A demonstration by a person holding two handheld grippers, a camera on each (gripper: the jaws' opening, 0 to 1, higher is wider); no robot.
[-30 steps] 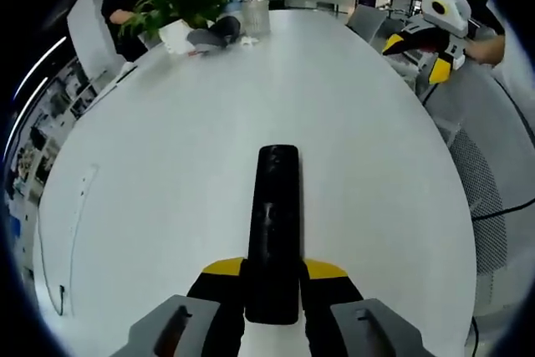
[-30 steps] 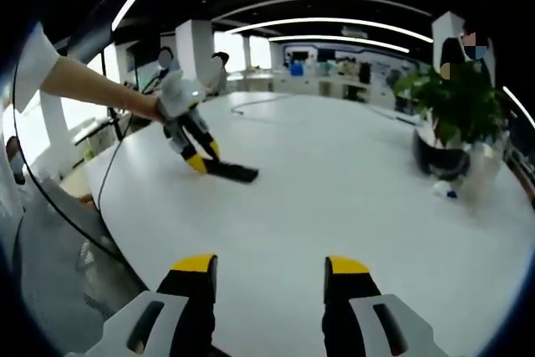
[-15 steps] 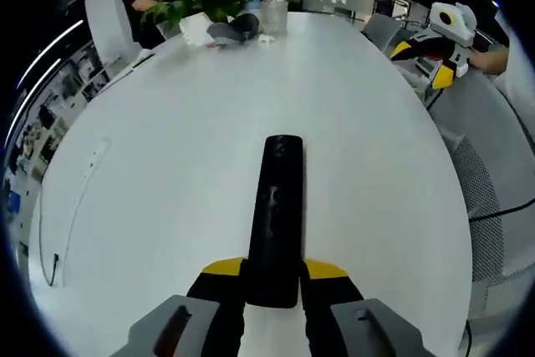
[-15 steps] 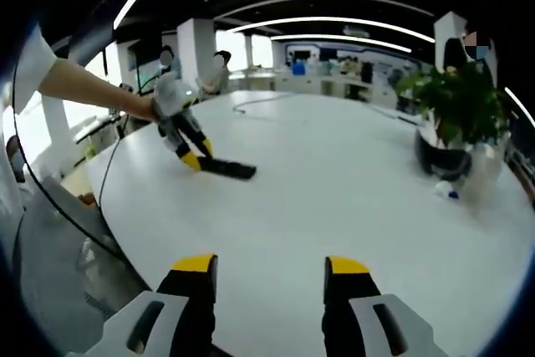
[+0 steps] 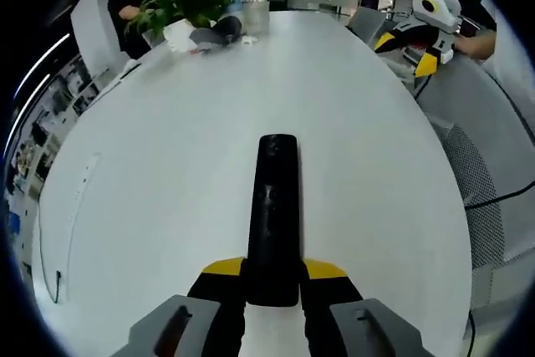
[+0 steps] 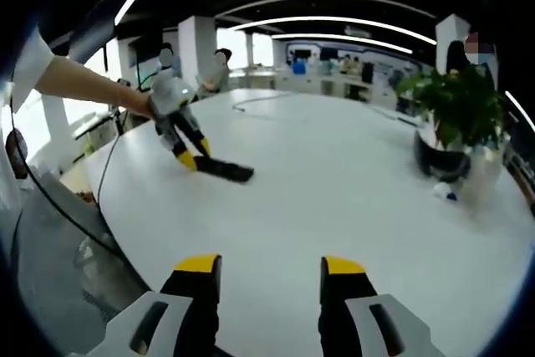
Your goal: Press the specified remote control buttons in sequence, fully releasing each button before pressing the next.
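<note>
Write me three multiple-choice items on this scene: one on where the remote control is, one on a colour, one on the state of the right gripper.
1. Where is the remote control?
A. Between the left gripper's jaws, over the white table
B. Beside the potted plant
C. On a chair

2. What colour are the tips of the right gripper?
A. Red
B. Yellow
C. Blue

3. What is the state of the right gripper?
A. Shut on the remote control
B. Shut on a cable
C. Open, holding nothing

Answers:
1. A: in the left gripper view the left gripper clamps the remote's near end, with the white table beneath it.
2. B: both jaw tips in the right gripper view are yellow.
3. C: its jaws stand apart with only table surface between them; the potted plant stands far off.
</note>
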